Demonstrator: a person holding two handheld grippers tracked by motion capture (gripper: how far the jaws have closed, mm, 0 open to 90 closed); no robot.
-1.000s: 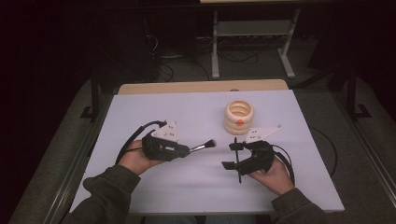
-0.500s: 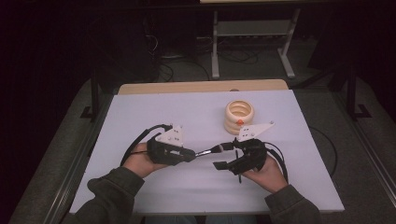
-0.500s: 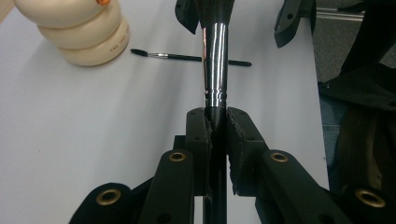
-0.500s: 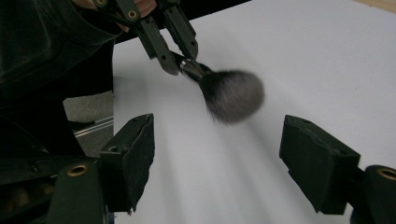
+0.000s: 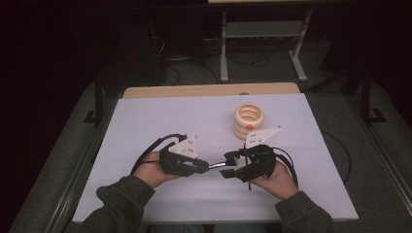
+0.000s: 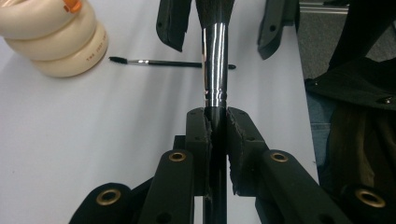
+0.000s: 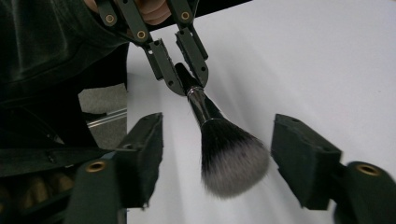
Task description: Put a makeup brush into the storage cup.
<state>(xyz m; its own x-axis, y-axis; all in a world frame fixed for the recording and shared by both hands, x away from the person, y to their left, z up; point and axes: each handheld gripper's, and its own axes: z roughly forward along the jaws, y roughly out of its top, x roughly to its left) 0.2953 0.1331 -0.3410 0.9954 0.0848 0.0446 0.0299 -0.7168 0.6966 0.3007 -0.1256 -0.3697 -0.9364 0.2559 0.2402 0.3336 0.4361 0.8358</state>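
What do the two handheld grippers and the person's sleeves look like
Both the left gripper and right gripper are black, with brass-coloured rivets and padded black jaws. Each carries a grey three-cornered plate and trails a black cable. The sleeves are dark olive green.

Brush [image 7: 233, 158] head now between right claw [image 7: 217, 158] pads — closer.

1. I worked in what looked like a lab or recording room, not a home.
2. My table [image 5: 145, 121] was a plain white-topped bench, almost bare, with a wooden edge at the far side.
3. Behind it stood a metal stand [image 5: 262, 43] with loose cables [image 5: 180, 68] trailing over grey carpet [image 5: 340, 111].
4. The surroundings were dark, with only the tabletop lit.
5. Dark metal frame rails [image 5: 99, 104] flanked the table.
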